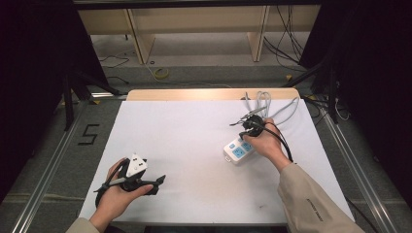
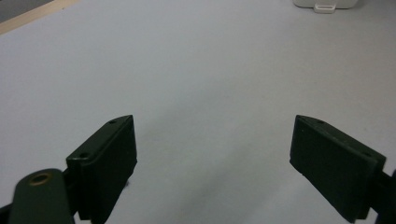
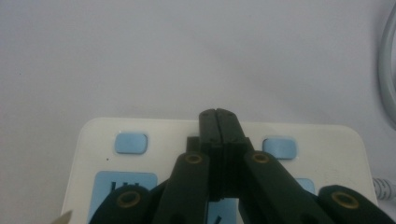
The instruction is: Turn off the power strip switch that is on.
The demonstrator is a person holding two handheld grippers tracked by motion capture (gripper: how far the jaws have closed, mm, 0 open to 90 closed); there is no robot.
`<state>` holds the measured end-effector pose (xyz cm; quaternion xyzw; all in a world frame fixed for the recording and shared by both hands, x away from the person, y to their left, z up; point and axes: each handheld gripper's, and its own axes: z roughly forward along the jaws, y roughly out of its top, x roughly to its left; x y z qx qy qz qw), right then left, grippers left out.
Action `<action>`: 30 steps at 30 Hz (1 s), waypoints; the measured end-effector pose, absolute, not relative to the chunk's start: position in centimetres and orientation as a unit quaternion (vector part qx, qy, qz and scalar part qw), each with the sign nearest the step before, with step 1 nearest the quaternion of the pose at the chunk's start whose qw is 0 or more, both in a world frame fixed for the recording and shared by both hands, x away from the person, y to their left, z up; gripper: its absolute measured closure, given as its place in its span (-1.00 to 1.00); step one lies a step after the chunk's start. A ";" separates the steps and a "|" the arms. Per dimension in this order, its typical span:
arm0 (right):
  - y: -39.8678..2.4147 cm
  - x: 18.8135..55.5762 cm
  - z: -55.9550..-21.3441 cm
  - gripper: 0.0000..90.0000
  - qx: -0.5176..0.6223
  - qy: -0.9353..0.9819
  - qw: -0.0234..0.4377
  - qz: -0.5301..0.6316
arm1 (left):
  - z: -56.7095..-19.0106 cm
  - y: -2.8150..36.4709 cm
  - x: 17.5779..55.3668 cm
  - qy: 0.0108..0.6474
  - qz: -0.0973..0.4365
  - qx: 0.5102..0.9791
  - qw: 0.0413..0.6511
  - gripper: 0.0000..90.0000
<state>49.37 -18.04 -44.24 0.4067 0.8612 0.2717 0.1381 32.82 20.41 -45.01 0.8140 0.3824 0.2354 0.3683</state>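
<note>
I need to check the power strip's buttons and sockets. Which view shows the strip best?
The right gripper view: the power strip is close up, with pale blue buttons and socket faces, though the shut right gripper covers its middle. The high view shows the whole strip, small, partly under the hand. The left gripper view catches just an edge.

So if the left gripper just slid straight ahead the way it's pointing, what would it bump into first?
Probably the white power strip. The left gripper has open jaws, with bare white table ahead and the strip at the far edge, slightly off to one side, so it might just miss.
</note>
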 end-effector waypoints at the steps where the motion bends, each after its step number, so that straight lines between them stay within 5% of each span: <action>1: -17.9 49.4 -44.2 1.00 0.405 0.863 0.137 0.270 | -45.0 20.4 32.8 0.382 0.235 0.814 0.368 -0.68; 30: -16.9 50.2 -43.9 1.00 0.406 0.878 0.117 0.222 | -45.0 20.4 32.8 0.381 0.235 0.815 0.369 -0.68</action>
